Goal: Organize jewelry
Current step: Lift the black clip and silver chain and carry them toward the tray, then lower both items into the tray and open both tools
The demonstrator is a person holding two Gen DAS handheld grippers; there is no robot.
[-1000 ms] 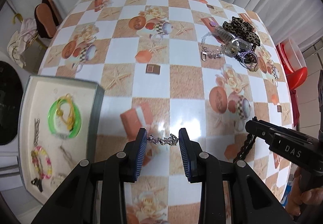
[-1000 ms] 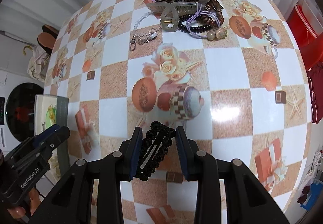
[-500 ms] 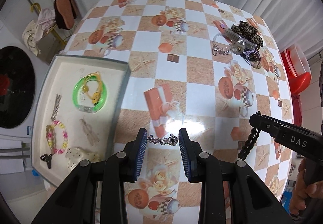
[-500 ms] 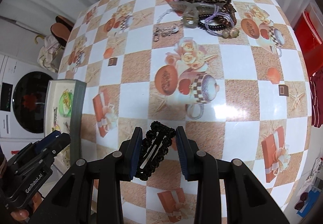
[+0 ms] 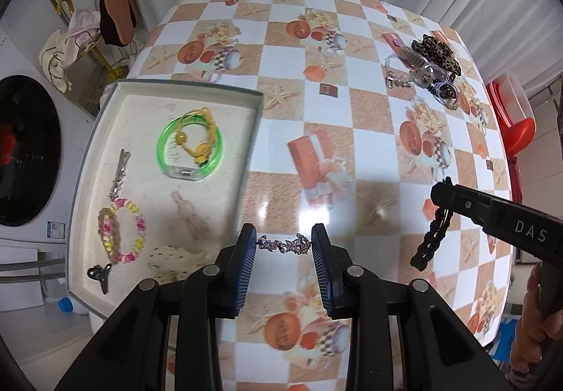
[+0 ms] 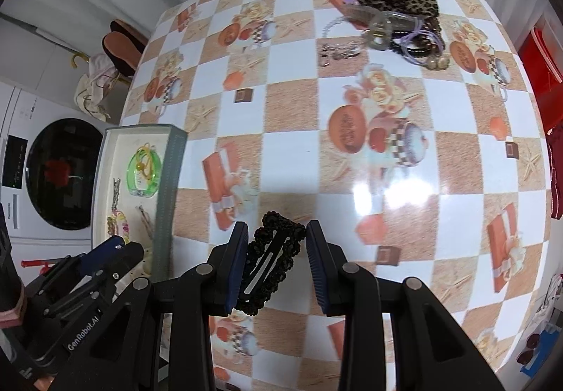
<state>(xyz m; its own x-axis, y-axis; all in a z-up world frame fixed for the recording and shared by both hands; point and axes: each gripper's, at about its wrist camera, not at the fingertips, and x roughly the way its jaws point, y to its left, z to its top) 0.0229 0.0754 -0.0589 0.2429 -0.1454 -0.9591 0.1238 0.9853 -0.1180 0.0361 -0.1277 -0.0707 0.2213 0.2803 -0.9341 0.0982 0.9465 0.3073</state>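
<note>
From my left wrist view, my left hand-held gripper point(image 5: 284, 245) pinches a short silver chain point(image 5: 283, 245) stretched crosswise, its long axis running left to right from pad to pad, above the bench point(image 5: 316, 102); the tray point(image 5: 251, 141) lies to the near left, holding a green bangle point(image 5: 190, 148) and a beaded bracelet point(image 5: 121, 231); at right my other tool reads "DAS", a black clip hanging from it.

From my right wrist view, my right hand-held gripper point(image 6: 272, 260) clamps a black beaded hair clip point(image 6: 271, 264) between its pads, long axis slanting from near left up to far right; the left tool at lower left reads "GenRobot.AI"; the jewelry pile point(image 6: 397, 18) sits at the far right.
</note>
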